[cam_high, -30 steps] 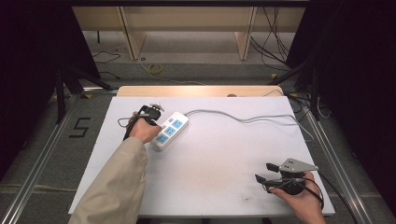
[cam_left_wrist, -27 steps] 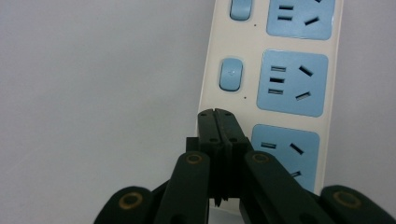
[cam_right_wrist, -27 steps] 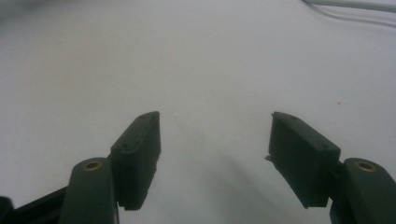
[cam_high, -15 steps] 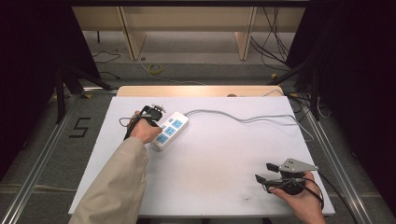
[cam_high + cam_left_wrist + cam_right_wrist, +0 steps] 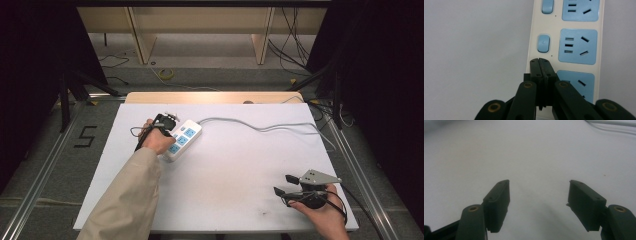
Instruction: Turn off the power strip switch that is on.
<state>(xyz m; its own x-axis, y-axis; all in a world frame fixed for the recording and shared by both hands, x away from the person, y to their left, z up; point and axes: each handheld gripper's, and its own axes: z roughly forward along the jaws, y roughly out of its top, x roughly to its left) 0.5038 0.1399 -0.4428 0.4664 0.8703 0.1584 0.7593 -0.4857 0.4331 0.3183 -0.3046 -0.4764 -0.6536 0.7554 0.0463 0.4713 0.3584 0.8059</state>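
Blue switches sit on the white power strip (image 5: 564, 37) lying on the tabletop (image 5: 225, 175). The left tongs (image 5: 540, 61), pressed together, point at one switch (image 5: 543, 43), not pushed yet. The right tongs (image 5: 539, 195) wait apart, well away.

A white table (image 5: 225, 200) stands on grey floor (image 5: 45, 165), wooden shelving (image 5: 200, 25) behind, darkness flanking.

White power strip (image 5: 182, 139), flat, blue sockets

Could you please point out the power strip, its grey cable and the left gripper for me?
power strip (image 5: 182, 138), high view, on its white top face.
grey cable (image 5: 260, 128), high view, mid-run across the table.
left gripper (image 5: 540, 64), left gripper view, at the shut tips.
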